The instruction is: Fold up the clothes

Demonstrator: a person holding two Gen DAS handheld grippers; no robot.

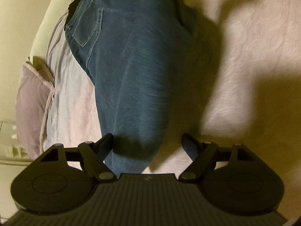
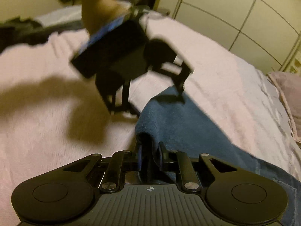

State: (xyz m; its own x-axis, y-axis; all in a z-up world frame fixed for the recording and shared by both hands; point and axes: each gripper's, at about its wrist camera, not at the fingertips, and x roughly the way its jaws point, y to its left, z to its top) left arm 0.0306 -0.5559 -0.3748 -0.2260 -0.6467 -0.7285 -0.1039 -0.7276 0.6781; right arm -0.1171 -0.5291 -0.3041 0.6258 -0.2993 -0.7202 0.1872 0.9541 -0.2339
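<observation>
Blue jeans [image 1: 131, 60] lie lengthwise on the pale bed cover [image 1: 244, 56], back pocket at the far end. Over the near leg end hangs my left gripper [image 1: 147, 145], open, its fingers wide apart and pressing on nothing. In the right wrist view the left gripper [image 2: 146, 101] is blurred and held by a hand [image 2: 101, 9]; it straddles the edge of the jeans [image 2: 188, 124], one fingertip [image 2: 180, 91] on the denim. My right gripper [image 2: 150, 154] is shut on a raised fold of the jeans close to the camera.
A pinkish pillow [image 1: 32, 101] lies at the bed's left edge, also seen as the pillow [image 2: 287, 94] on the right. Dark clothes [image 2: 22, 30] are heaped at the far end of the bed. Panelled doors [image 2: 235, 9] stand behind the bed.
</observation>
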